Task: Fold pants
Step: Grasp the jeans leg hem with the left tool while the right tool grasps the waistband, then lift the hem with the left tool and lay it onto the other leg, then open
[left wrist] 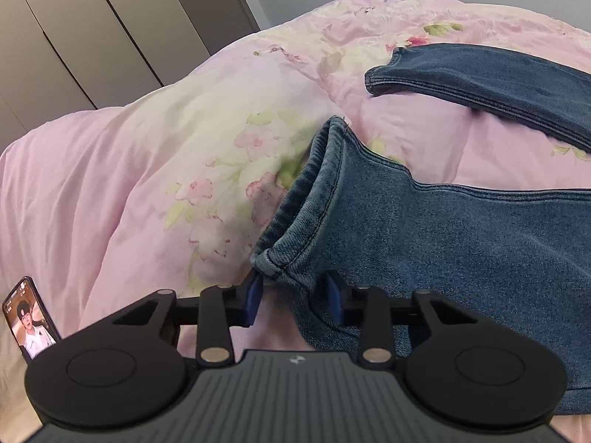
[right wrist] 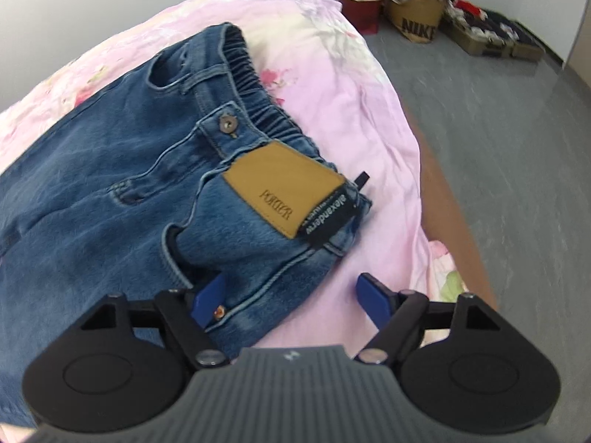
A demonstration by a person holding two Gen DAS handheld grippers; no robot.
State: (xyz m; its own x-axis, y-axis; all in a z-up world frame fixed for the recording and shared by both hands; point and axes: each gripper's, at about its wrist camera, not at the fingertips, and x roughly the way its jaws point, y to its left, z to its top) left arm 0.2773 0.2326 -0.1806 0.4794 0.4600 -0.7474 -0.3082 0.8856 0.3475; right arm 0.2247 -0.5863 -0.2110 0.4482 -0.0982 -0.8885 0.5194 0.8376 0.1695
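Blue jeans lie spread on a pink floral duvet (left wrist: 129, 192). In the left wrist view, one leg's hem (left wrist: 314, 199) runs down to my left gripper (left wrist: 294, 295). The hem's near corner sits between its blue pads, and pink duvet still shows beside the left pad, so the jaws look open around it. The other leg (left wrist: 480, 81) lies farther back on the right. In the right wrist view, the waistband (right wrist: 255, 85) with its tan leather patch (right wrist: 284, 192) faces me. My right gripper (right wrist: 291, 301) stands wide open over the near waist corner, with its left pad (right wrist: 208, 302) on the denim by a pocket rivet.
A phone (left wrist: 29, 321) with its screen lit leans at the duvet's lower left. Wardrobe doors (left wrist: 92, 37) stand behind the bed. Right of the bed edge (right wrist: 454, 221) is grey floor (right wrist: 498, 129). A red bag (right wrist: 360, 9), a Nike bag (right wrist: 419, 18) and boxes (right wrist: 491, 37) stand by the wall.
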